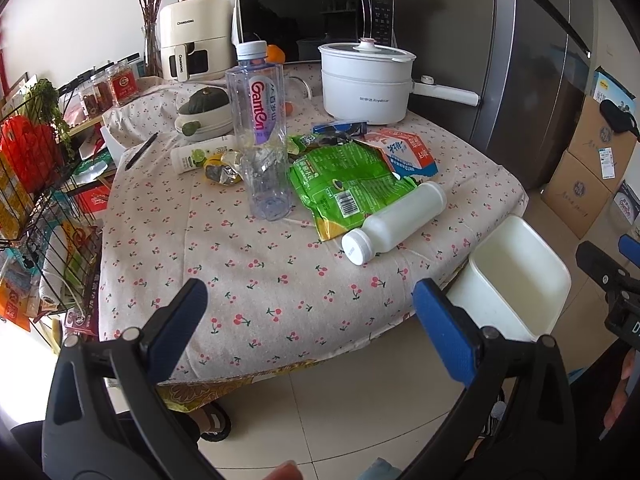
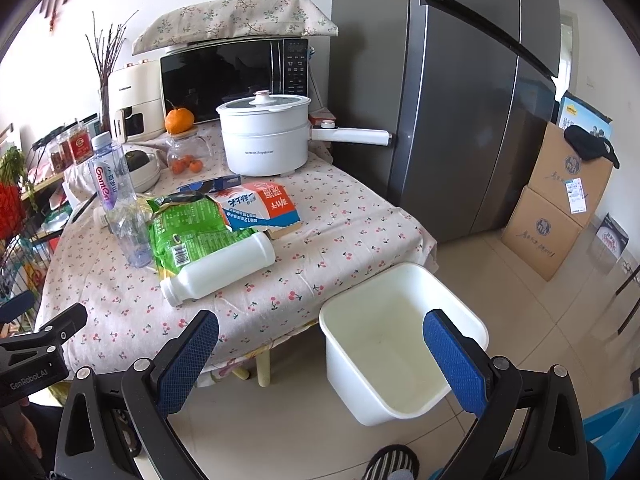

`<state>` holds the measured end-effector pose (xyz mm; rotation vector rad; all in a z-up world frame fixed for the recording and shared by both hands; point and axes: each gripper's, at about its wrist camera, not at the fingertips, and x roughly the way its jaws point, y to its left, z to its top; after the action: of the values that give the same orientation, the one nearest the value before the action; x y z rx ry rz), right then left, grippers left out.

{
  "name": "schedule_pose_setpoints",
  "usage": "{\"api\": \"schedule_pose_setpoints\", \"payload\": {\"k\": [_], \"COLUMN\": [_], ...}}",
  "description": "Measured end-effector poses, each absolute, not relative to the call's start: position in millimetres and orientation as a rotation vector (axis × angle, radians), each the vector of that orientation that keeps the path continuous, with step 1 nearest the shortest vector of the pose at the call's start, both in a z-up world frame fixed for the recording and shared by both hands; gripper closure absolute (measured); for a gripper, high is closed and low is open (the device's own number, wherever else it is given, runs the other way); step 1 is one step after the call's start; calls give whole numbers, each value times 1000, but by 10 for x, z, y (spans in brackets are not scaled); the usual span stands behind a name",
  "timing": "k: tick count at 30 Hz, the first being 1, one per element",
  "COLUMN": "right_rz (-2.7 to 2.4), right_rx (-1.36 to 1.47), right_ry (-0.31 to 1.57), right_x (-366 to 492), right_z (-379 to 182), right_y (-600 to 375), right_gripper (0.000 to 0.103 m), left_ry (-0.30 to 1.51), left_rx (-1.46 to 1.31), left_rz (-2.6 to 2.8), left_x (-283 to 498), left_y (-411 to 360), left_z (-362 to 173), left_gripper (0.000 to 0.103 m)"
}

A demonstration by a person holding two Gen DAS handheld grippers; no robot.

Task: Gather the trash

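Step in hand: judged the outset of collection; no trash is held, and the white bin point(image 2: 404, 344) looks empty.
Left tool point(image 1: 310, 312): jaws spread wide, nothing between them; held off the near edge of the surface point(image 1: 248, 280), lower centre of the left view.
Right tool point(image 2: 320, 342): jaws likewise apart and empty; hung above the bin's near rim, lower centre of the right view.
Trash location: clustered mid-surface, centre of the left view, left of centre in the right view.
White bottle point(image 1: 394, 224): lying on its side, partly on the green wrapper point(image 1: 344, 184); closest item to both tools.
Long axis: runs diagonally in the left view, cap toward the lower left, base toward the upper right.
Clear bottle point(image 1: 262, 132): upright, axis vertical, cap on, just left of the wrapper.
Milk carton point(image 1: 404, 152): flattened, behind the wrapper.
Small wrapper point(image 1: 224, 170): crumpled, left of the clear bottle.
Bin position: on the floor beside the surface's right corner, lower right of the left view, mouth upward.
Next move, judged: the white bottle to be approached with jaws set across its short width, closed mid-body, then carried right to the bin.
Risk, judged: the smooth round body may roll.
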<state>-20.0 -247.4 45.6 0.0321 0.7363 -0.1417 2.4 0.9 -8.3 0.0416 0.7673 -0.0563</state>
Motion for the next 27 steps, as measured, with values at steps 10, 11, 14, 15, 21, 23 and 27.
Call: {"api": "schedule_pose_setpoints", "payload": {"k": [10, 11, 14, 15, 21, 23, 27], "right_rz": [-141, -139, -135, -134, -131, -131, -131], "right_rx": [33, 31, 30, 31, 26, 25, 28], "right_ry": [740, 740, 744, 745, 752, 754, 755], "right_x": [-201, -195, -181, -178, -180, -183, -182], "right_z": [437, 436, 429, 428, 410, 404, 403], "right_y": [-2445, -2438, -2436, -2436, -2426, -2425, -2427], "right_gripper": [0, 0, 0, 0, 0, 0, 0], "left_ry": [767, 770, 775, 773, 769, 769, 766], "left_rx": [41, 40, 35, 36, 41, 39, 39], "left_rz": [-55, -54, -53, -53, -54, -54, -50], "left_x": [-1, 3, 34, 30, 32, 32, 25], "left_y": [31, 35, 12, 22, 14, 17, 15], "left_z": [-136, -141, -123, -125, -128, -128, -135], "left_gripper": [1, 1, 1, 1, 1, 1, 1]}}
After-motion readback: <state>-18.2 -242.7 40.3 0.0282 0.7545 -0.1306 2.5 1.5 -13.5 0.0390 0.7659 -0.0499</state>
